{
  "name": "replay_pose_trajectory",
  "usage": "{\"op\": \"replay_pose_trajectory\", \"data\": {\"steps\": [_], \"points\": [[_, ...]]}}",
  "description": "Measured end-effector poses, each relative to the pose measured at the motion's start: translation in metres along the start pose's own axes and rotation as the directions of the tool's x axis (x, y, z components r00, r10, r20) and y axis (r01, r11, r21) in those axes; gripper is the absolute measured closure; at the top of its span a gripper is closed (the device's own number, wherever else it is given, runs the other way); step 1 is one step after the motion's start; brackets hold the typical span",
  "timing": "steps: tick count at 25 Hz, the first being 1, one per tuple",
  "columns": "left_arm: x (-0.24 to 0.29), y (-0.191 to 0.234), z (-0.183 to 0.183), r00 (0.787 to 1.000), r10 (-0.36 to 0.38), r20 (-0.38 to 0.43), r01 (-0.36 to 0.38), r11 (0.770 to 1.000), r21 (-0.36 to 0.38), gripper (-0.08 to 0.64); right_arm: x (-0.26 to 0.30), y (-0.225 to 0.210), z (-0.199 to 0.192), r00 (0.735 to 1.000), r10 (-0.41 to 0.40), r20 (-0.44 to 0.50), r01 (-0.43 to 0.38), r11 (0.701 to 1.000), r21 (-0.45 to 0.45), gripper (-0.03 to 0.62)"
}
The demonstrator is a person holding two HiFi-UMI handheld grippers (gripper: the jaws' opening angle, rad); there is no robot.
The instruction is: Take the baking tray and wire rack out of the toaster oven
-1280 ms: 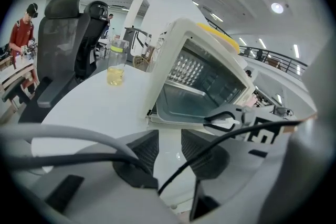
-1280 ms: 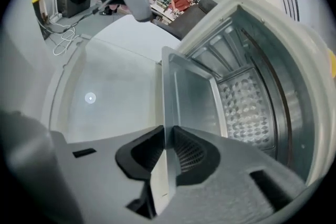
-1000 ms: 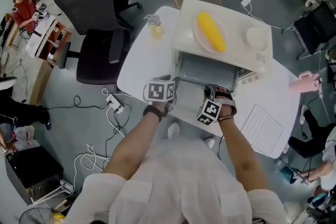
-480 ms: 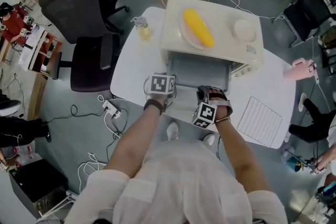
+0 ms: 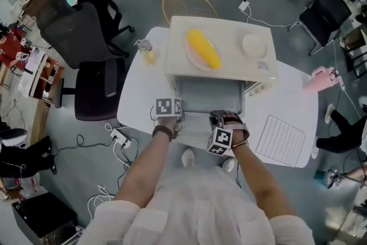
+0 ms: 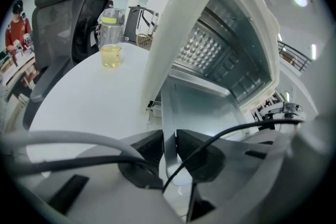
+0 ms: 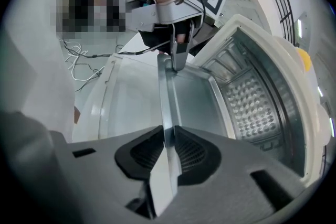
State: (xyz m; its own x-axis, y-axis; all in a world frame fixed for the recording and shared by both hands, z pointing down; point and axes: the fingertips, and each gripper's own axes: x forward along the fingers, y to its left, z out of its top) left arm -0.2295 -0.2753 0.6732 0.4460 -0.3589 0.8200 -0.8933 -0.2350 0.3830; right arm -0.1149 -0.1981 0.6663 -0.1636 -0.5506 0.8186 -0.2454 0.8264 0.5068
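The white toaster oven (image 5: 229, 37) stands open on the white table (image 5: 137, 100). Its grey baking tray (image 5: 209, 97) sticks out of the mouth towards me. My left gripper (image 5: 179, 114) is at the tray's front left corner; its jaws are closing, and the pads press on the thin rim (image 6: 169, 134). My right gripper (image 5: 221, 116) is shut on the front rim (image 7: 167, 113) further right. In the right gripper view the left gripper (image 7: 177, 63) shows at the far end of that rim. The wire rack (image 5: 282, 139) lies flat on the table to the right.
On the oven's top rest a plate with a yellow corn cob (image 5: 203, 49) and a small white dish (image 5: 252, 45). A jar of yellow liquid (image 5: 146, 51) stands left of the oven. Black chairs (image 5: 86, 37) stand beyond the table's left edge, with cables on the floor.
The left gripper has come down a little onto the tray's front left corner. The right gripper has stayed on the front rim. The head view has shifted.
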Motion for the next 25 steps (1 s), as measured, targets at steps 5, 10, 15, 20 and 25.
{"op": "replay_pose_trajectory", "data": {"steps": [5, 10, 15, 20, 25], "points": [[0.002, -0.001, 0.000, 1.000, 0.010, -0.004, -0.010, 0.998, -0.055, 0.494, -0.005, -0.004, -0.011, 0.999, 0.028, -0.025, -0.027, 0.999, 0.030, 0.508], [-0.001, -0.001, 0.001, 1.000, 0.011, 0.004, -0.011, 0.997, -0.078, 0.499, -0.025, -0.009, -0.033, 0.991, 0.131, -0.014, -0.123, 0.955, 0.269, 0.492], [-0.002, -0.001, 0.001, 1.000, 0.022, 0.014, -0.021, 0.997, -0.074, 0.499, -0.034, -0.057, -0.085, 0.988, 0.109, -0.112, -0.005, 0.738, 0.675, 0.500], [-0.005, 0.000, -0.001, 1.000, 0.024, 0.008, -0.023, 0.998, -0.066, 0.497, -0.023, -0.085, -0.127, 0.987, 0.063, -0.148, 0.100, 0.479, 0.872, 0.417], [-0.004, -0.001, -0.001, 1.000, 0.023, 0.008, -0.022, 0.998, -0.064, 0.497, -0.010, -0.081, -0.161, 0.982, 0.117, -0.150, 0.110, 0.291, 0.950, 0.414]]}}
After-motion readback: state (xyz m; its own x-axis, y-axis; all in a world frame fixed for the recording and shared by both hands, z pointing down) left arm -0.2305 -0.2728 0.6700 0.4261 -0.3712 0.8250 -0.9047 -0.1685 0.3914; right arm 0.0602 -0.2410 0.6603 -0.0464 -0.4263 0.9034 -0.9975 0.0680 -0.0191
